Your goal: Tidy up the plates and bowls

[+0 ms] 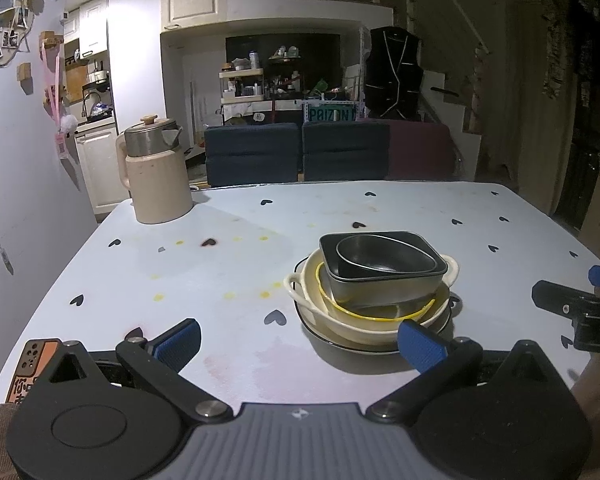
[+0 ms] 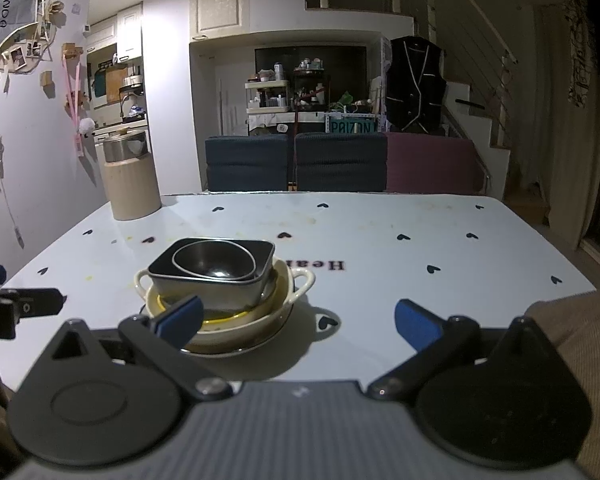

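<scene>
centrally, round metal bowl (image 1: 384,254) nests in squarish, seemingly metal pan (image 1: 384,280).

"Hea" on tablecloth (image 2: 380,216); "PAIZON" sign (image 2: 353,125)

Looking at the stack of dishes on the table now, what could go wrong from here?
1. The square dark dish sits tilted inside the cream bowl; lifting the stack might make it slide.
2. The round dark bowl lies loose inside it and could fall out.
3. Both grippers, left and right, have open jaws close to the stack; a bump might push it.
</scene>
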`<state>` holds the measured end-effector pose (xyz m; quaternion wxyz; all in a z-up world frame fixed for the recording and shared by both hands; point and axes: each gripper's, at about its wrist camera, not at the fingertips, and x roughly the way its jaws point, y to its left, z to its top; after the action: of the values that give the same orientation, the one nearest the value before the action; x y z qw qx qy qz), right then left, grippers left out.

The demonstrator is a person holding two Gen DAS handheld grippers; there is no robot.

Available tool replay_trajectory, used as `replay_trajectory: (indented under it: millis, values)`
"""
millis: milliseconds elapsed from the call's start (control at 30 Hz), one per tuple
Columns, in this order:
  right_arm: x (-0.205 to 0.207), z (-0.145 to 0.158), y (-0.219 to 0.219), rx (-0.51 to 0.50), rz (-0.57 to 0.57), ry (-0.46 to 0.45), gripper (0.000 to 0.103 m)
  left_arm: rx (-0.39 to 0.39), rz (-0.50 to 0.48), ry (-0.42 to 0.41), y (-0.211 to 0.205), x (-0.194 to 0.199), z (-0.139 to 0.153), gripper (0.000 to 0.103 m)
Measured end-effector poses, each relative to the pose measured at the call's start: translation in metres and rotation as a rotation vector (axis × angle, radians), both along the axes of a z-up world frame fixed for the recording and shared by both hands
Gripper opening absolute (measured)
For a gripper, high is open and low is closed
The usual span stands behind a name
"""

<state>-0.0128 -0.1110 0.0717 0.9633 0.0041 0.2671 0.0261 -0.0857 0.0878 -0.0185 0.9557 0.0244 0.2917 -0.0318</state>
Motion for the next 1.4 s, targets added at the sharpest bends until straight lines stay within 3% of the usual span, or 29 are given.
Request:
replay_trajectory:
  millis: [1400]
  values:
    - [0.0001, -0.0011, 0.0009, 0.003, -0.013, -0.005, 0.103, -0.005, 0.000, 0.009, -0.0004, 0.0000, -0.0025, 0.103]
